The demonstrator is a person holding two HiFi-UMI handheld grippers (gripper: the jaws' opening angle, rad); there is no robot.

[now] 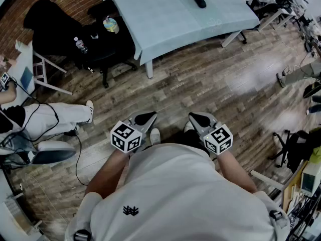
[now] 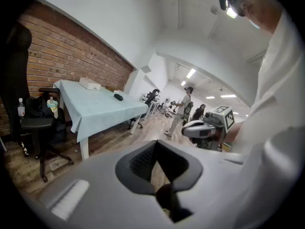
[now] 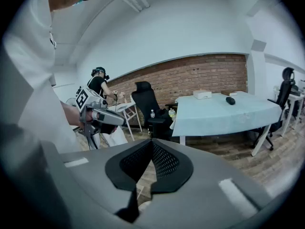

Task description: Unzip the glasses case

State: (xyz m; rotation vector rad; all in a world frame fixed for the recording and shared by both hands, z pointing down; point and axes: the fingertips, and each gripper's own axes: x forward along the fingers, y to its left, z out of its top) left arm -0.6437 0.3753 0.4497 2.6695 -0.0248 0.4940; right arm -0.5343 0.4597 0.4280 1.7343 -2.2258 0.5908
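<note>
While I hold both grippers close against the body, the left gripper (image 1: 149, 116) and right gripper (image 1: 194, 117) each have their fingers clenched together on nothing. The glasses case (image 1: 199, 0) lies on the tabletop (image 1: 165, 24), well ahead of both sets of fingers.

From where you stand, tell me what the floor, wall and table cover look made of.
Floor: wood-look planks, slight sheen; grain and seams show, maybe laminate. Wall: red brick, matte; mortar lines show. Table cover: pale blue cloth, probably; it drapes over the edges.
</note>
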